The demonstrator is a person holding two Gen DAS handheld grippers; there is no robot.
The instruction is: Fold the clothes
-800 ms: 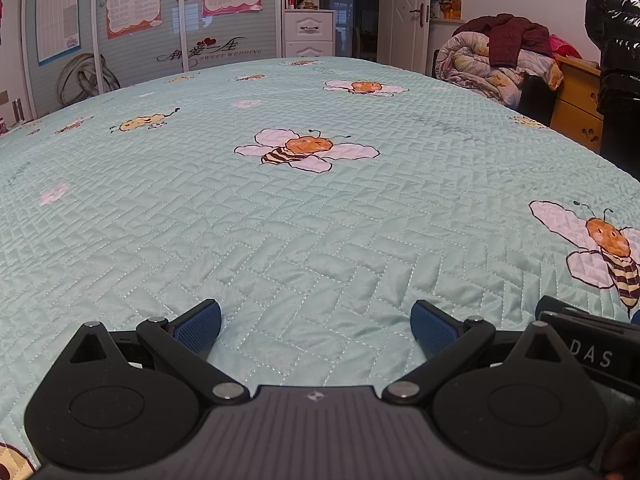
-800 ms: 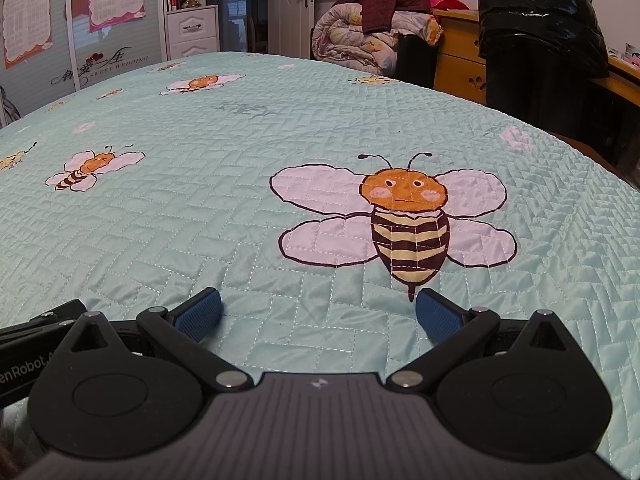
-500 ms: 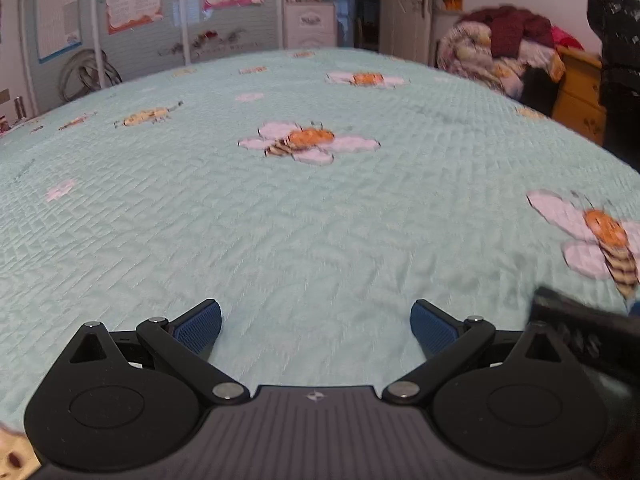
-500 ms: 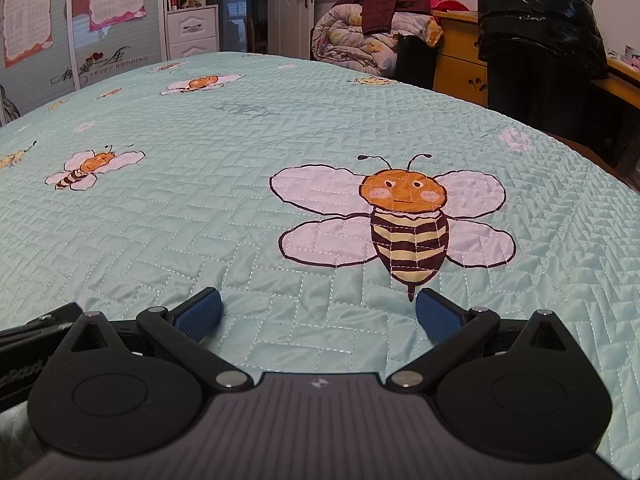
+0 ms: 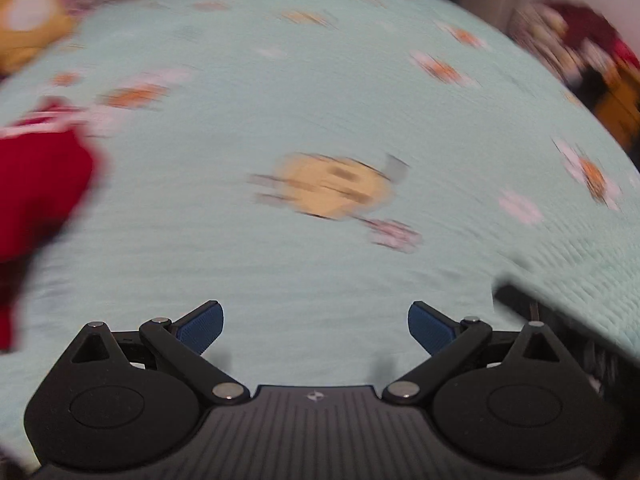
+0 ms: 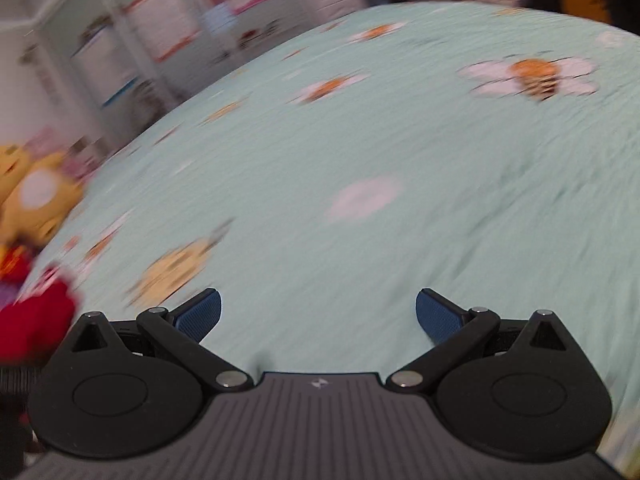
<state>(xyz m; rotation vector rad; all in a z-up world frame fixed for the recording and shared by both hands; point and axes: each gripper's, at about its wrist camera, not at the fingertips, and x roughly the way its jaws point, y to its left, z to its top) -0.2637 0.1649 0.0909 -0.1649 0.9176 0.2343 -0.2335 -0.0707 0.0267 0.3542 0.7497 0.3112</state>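
- Left tool (image 5: pixel 316 326) spread wide, blue pads (image 5: pixel 200 328) well apart, nothing between them, low over the bed (image 5: pixel 320 92).
- Right tool (image 6: pixel 318 314) likewise spread wide and holding nothing, above the same bed (image 6: pixel 400 152).
- Both views heavily smeared; fine detail lost.
- Red garment (image 5: pixel 36 200) with a white-striped edge lying on the bed at the far left of the left wrist view, well apart from the left tool's pads.
- Same red garment (image 6: pixel 32 320) at the lower left edge of the right wrist view, just beside the right tool's left linkage; touching or not, cannot tell.
- Pale green quilted cover on the bed, printed with bees; one blurred orange-yellow bee (image 5: pixel 332 186) near the middle of the bed ahead of the left tool.
- Clearer bee with white wings (image 6: pixel 532 76) toward the far right part of the bed in the right wrist view.
- Yellow plush toy (image 5: pixel 28 20) past the bed's far left corner; seen again (image 6: pixel 36 196) at the bed's left side, beyond the red garment.
- Dark edge of the other tool (image 5: pixel 568 328) at the lower right of the left wrist view, over the bed.
- Wardrobe doors with posters (image 6: pixel 168 36) behind the bed.
- Dark red and patterned heap (image 5: pixel 580 36) beyond the bed's far right corner.
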